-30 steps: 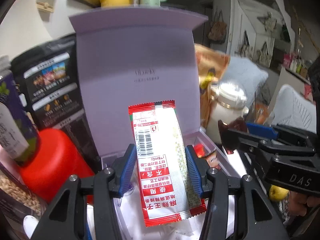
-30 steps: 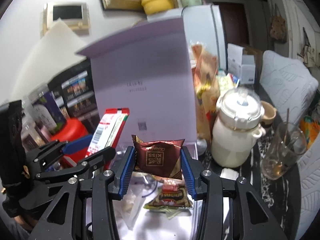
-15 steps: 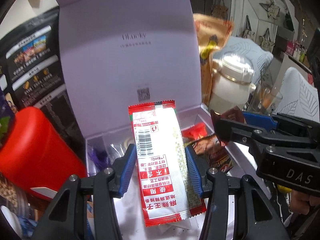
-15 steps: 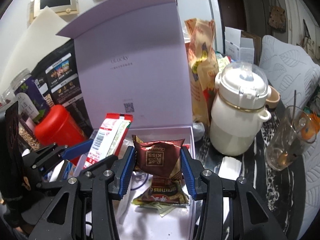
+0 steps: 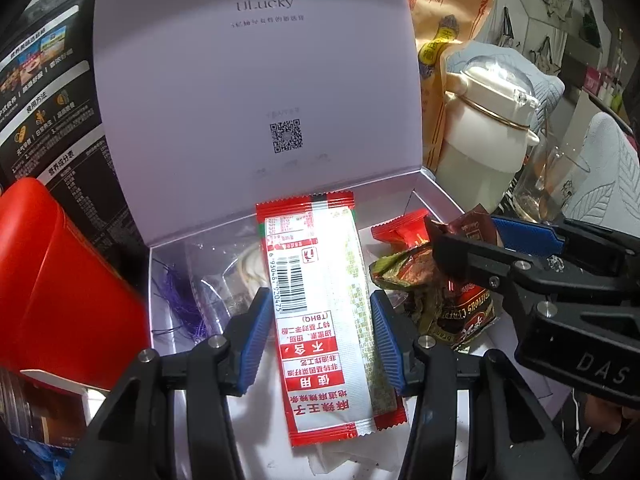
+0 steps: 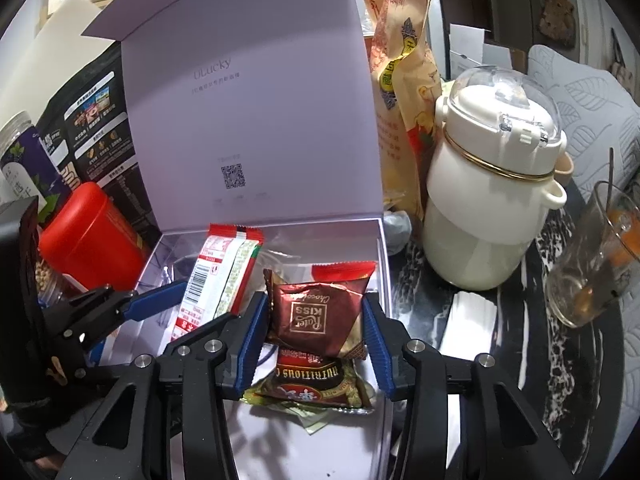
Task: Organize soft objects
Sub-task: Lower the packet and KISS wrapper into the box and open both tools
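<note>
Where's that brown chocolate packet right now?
The brown chocolate packet sits between the right tongs, above the open lilac box, right of the red-and-white sachet.

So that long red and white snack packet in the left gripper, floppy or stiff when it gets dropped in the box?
Probably fairly stiff: the red and white snack packet stands straight beyond the left gripper without drooping. Likely light, and its glossy film may slip.

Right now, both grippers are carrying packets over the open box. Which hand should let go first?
Right. The right gripper has its brown chocolate packet low over snacks already in the lilac box, jaws opening. The left gripper grips the long red sachet only partway along.
</note>
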`<state>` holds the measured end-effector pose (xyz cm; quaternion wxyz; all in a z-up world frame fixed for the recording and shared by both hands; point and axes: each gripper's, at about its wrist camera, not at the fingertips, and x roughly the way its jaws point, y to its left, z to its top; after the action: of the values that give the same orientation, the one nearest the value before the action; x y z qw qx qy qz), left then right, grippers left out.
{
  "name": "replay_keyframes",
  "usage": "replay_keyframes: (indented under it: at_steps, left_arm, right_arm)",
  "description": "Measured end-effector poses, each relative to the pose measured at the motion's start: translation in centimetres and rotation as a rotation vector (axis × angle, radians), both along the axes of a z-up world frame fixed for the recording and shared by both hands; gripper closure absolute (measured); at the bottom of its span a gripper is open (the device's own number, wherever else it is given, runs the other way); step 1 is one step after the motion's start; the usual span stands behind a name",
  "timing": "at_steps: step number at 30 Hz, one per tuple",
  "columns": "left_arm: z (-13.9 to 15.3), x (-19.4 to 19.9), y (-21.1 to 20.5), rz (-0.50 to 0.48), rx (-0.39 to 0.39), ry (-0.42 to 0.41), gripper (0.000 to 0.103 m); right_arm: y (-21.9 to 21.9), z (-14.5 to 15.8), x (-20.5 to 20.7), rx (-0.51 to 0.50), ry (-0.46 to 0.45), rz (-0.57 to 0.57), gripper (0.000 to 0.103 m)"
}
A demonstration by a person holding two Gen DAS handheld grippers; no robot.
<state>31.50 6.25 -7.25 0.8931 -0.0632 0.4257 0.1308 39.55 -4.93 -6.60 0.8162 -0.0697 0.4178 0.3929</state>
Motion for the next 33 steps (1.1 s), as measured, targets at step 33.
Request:
replay_keyframes:
  at_steps: [33]
  left_arm:
    - [0.7, 2.4, -1.1, 0.069, 0.056, 0.05, 0.048]
  right_arm:
    - [-1.1, 1.3, -0.5, 0.011, 0.014, -0.031, 0.037]
